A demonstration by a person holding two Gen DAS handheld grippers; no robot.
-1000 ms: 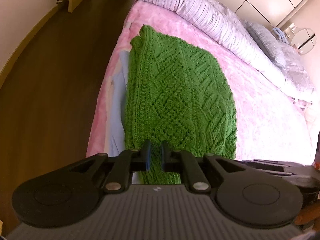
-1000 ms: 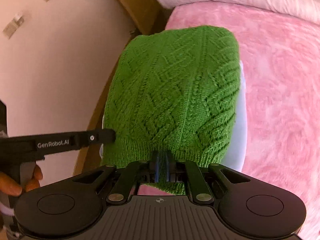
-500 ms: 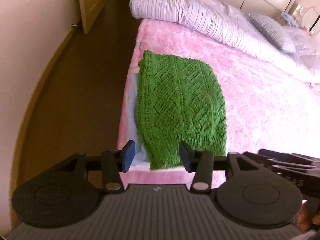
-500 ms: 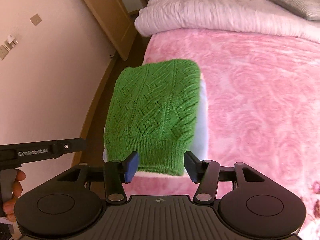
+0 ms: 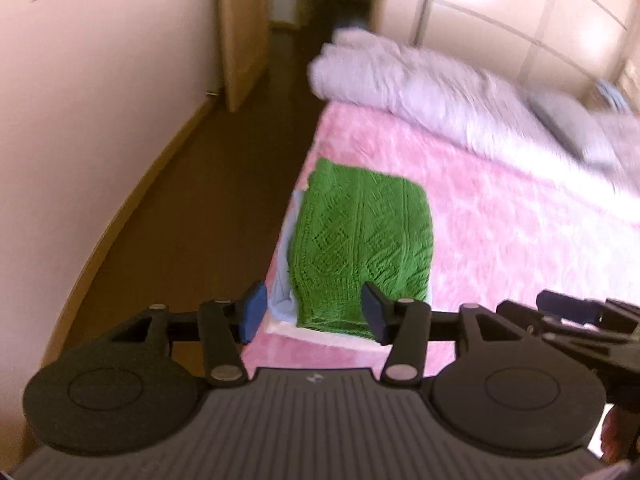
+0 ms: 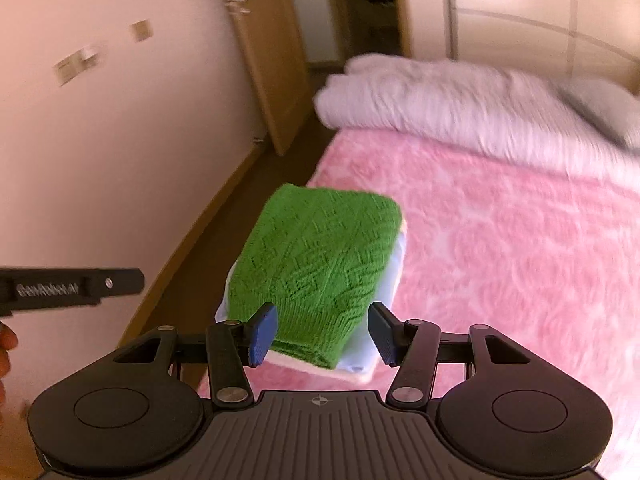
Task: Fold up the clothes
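Observation:
A folded green knit sweater (image 5: 362, 236) lies on a stack of folded pale blue and white clothes (image 5: 285, 256) at the left edge of the pink bed (image 5: 500, 248). It also shows in the right wrist view (image 6: 320, 264). My left gripper (image 5: 314, 314) is open and empty, held back above the near end of the sweater. My right gripper (image 6: 322, 332) is open and empty, also pulled back from it. The left gripper's body (image 6: 68, 288) shows at the left of the right wrist view.
A rolled lilac duvet (image 5: 420, 84) lies across the far end of the bed, with a grey pillow (image 5: 568, 128) beyond. Brown floor (image 5: 208, 216) runs along the bed's left side by the wall. A wooden door (image 6: 264, 52) stands further back.
Both grippers have let go of the sweater's near edge, opened wide, and pulled back and up. The sweater stays folded on the stack.

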